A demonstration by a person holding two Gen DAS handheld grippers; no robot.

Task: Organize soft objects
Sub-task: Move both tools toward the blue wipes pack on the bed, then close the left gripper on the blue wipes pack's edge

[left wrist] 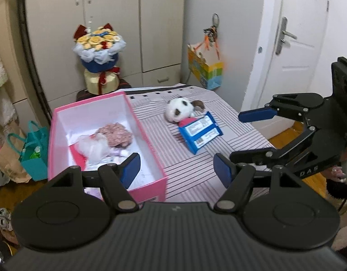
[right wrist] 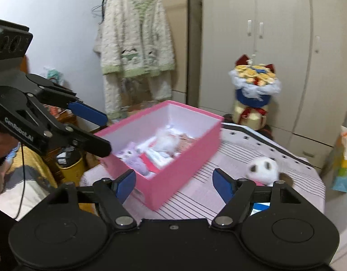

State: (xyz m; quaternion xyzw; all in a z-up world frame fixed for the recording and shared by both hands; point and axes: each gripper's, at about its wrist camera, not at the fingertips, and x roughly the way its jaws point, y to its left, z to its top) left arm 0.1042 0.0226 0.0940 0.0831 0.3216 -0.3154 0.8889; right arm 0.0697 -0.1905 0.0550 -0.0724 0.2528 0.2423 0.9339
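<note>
Left gripper (left wrist: 177, 169) sits nearest the lens, jaws apart, nothing between the blue pads, hovering over the near end of the pink box (left wrist: 148, 158) and the striped cloth (left wrist: 196, 164); right gripper (right wrist: 174, 181) likewise spread and empty, poised above the box's long side; each gripper also shows in the other's view, off to the side, jaws parted, holding nothing; box is open-topped, white inside, standing on the left part of the cloth; inside it: a pinkish fluffy item (left wrist: 116, 136), a white fluffy one (left wrist: 92, 145), a pale purple plush (right wrist: 134, 155) and some printed packets, details blurred; outside the box on the cloth: a white plush with dark patches (left wrist: 179, 110) lying on its side, touching a blue packet (left wrist: 199, 133) just in front of it; both well apart from the box; flower bouquet (left wrist: 99, 54) stands behind the box by the wardrobe (left wrist: 119, 22); colourful gift bag (left wrist: 205, 67) hangs beyond the cloth's far edge; fuzzy pyjamas (right wrist: 135, 52) hang on the wall.
</note>
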